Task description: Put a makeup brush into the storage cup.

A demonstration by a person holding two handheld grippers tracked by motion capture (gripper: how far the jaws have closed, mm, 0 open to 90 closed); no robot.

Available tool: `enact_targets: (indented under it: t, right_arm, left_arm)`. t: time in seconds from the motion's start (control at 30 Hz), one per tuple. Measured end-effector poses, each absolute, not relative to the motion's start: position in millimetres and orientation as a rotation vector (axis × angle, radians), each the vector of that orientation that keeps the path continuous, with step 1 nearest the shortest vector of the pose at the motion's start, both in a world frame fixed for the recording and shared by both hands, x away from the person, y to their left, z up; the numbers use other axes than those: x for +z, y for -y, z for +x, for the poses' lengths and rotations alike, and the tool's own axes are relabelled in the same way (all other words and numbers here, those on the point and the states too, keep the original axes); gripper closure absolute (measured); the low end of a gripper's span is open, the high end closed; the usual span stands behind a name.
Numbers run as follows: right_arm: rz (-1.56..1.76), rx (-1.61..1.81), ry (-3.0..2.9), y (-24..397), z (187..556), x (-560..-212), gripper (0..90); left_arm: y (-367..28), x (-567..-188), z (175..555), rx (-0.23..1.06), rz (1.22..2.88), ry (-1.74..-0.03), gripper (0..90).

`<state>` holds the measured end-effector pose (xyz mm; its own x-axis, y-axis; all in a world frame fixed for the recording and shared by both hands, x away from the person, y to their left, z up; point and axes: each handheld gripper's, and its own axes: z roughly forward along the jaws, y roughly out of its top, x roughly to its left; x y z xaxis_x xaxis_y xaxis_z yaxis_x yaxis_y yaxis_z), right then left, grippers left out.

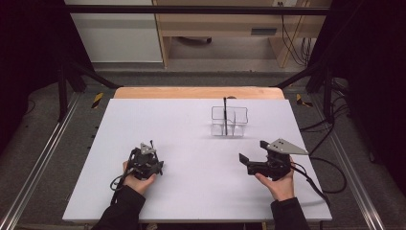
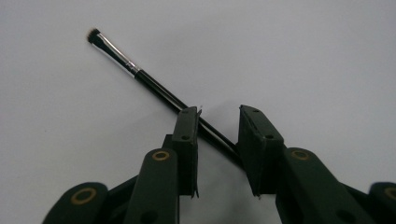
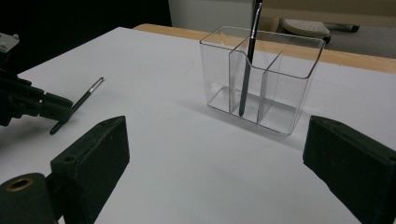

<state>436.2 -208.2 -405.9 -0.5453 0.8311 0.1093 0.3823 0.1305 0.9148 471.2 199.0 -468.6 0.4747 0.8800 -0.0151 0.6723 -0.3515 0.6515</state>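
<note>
Nearest, well short of the clear holder (image 3: 280, 93) and off to its left: left tongs (image 2: 219, 114) lowered to the white tabletop (image 2: 303, 56), narrowed around the black handle of a makeup brush (image 2: 140, 74) lying flat there. Handle slanting across the gap, seemingly touching both pads (image 2: 187, 135), bristles pointing away; impossible to tell whether truly clenched or merely set around it. Taken by the handle, most likely, to leave the bristles untouched and make it easy to stand upright. About level with that, short of the holder and to its right: right tongs (image 3: 217, 126) spread wide, grasping nothing, aimed at the holder, probably ready to steady it. Farther on, the holder itself, upright and split into compartments, with a second brush (image 3: 247, 70) leaning in one of them, bristles up; likely the home for the first brush too. Just behind the holder, a wooden strip (image 3: 355, 58) along the tabletop's far edge.
</note>
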Motion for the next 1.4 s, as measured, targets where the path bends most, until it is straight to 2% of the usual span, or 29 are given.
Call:
enact_targets:
  t: [0.23, 0.47, 0.67, 0.97, 1.4]
  right_arm:
    - [1.167, 1.398, -1.984, 208.5, 436.1, -405.8, 7.6]
    - [1.167, 1.402, -1.984, 208.2, 436.3, -405.9, 7.6]
    - [1.167, 1.403, -1.985, 208.2, 436.4, -405.9, 7.6]
    - [1.167, 1.403, -1.985, 208.8, 436.0, -405.5, 7.5]
    - [1.165, 1.404, -1.981, 209.5, 435.7, -404.8, 7.6]
  left_arm:
    - [-203.9, -468.5, 470.5, 0.437, 2.128, -1.288, 71.7]
    - [-201.8, -471.6, 472.0, 0.462, 2.082, -1.3, 63.5]
    - [-199.4, -472.3, 470.5, 0.485, 2.097, -1.285, 70.3]
    - [-201.3, -469.5, 468.0, 0.437, 2.131, -1.26, 78.3]
    - [-205.6, -466.8, 466.9, 0.397, 2.181, -1.214, 82.4]
